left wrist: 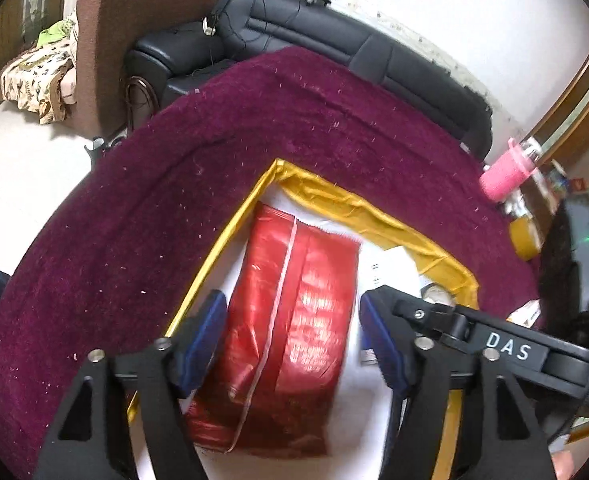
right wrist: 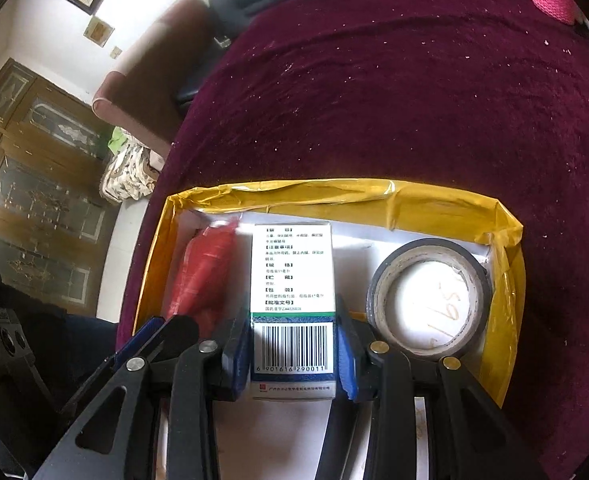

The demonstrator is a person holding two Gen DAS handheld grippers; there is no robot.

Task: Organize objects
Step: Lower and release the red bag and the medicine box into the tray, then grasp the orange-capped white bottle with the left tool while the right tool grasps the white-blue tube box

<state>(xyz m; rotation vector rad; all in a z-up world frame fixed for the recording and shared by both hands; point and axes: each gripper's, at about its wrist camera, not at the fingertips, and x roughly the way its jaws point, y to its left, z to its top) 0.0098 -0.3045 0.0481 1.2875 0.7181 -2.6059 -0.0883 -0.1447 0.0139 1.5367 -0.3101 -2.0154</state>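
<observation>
Left hand-held gripper (left wrist: 292, 338) spread wide, red packet (left wrist: 290, 320) between pads, gaps both sides, no grip. Right hand-held gripper (right wrist: 293, 354) flanking white medicine box (right wrist: 292, 300), pads beside box sides; contact unclear. Both items lie in yellow-rimmed box (right wrist: 506, 272), tape roll (right wrist: 428, 300) right of medicine box. Box on maroon-covered surface (right wrist: 394, 100).

White walls, a black leather sofa (left wrist: 334, 36) at top, a brown armchair (left wrist: 106, 40) upper left, wooden glass-paned cabinet doors (right wrist: 34, 184) at left.
</observation>
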